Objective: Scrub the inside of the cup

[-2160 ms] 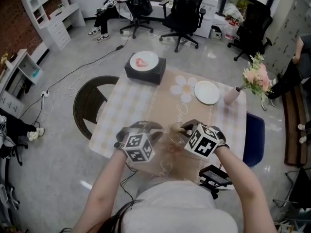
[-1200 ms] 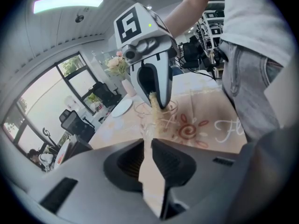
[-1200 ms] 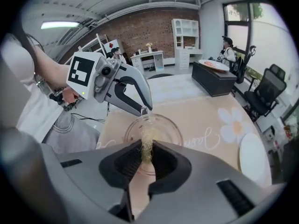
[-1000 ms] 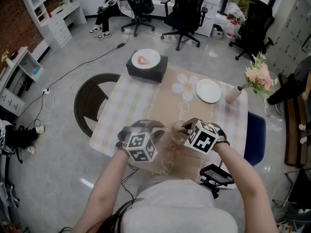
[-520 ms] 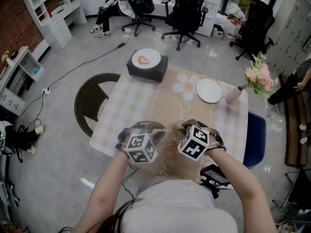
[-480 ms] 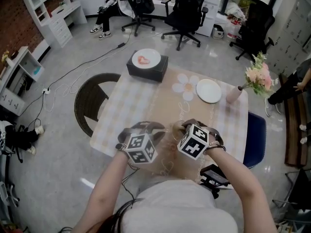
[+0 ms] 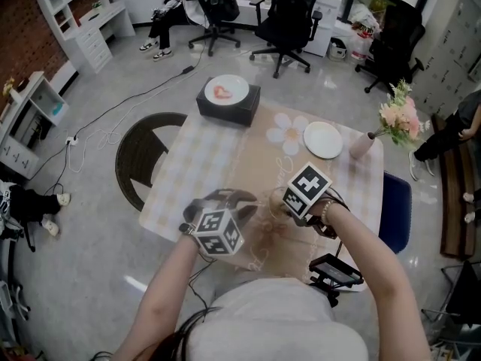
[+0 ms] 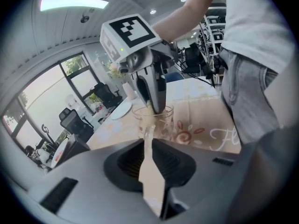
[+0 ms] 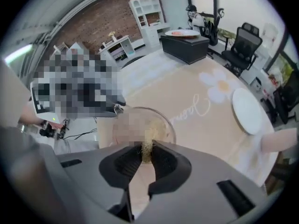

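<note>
Head view: a clear glass cup point(image 7: 268, 201) upright on the beige runner point(image 7: 263, 155) of a checked tablecloth point(image 7: 192, 164), close to the table's near edge and right between the two grippers. On its left, the left gripper point(image 7: 242, 206), reaching in low with its marker cube turned toward the camera. On its right, the right gripper point(image 7: 285, 201), tipped steeply down into the cup's mouth. Farther up the table: a white plate point(image 7: 322, 141), a pink vase point(image 7: 360, 147) of flowers just beside it, and at the far end a black box point(image 7: 228, 105) with a second plate on top, something red on it. Left gripper view: jaws drawn almost together and pinched on a thin clear part of the cup at its near side; handle or wall, cannot tell which. Beyond them the rest of the cup, standing on the runner, with the right gripper's dark fingers point(image 8: 155, 90) dipping into it from above. Right gripper view: straight down into the cup, jaws closed tight on a straw-coloured fibrous scrubber point(image 9: 148, 146), its tuft poking out past the tips and lying inside the rim. Touching the glass or not, impossible to say. White plate off to the right, black box at the far end, white shelves point(image 9: 150, 8) against a brick wall point(image 9: 107, 17) behind.
</note>
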